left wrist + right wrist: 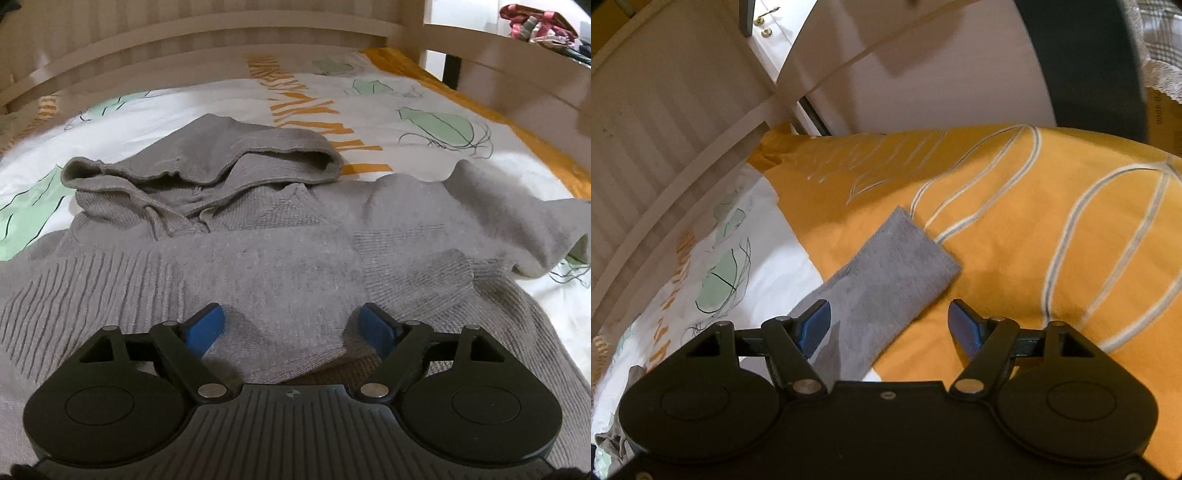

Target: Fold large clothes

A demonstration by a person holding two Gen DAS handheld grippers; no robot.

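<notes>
A grey knitted hoodie (258,236) lies spread on the bed's patterned sheet (207,99), hood at the far side, one sleeve already folded across its body. The other sleeve (886,273) stretches right onto the orange duvet (1015,229). Both the left gripper (290,328) and right gripper (888,326) hover open, holding nothing; the right looks ready to pinch that sleeve's cuff and bring it in. No containers show.

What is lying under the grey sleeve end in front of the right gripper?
The grey sleeve end lies across the bed cover: its cuff on the orange part, its nearer part over the white printed part. Whatever lies directly beneath the knit is covered.
</notes>
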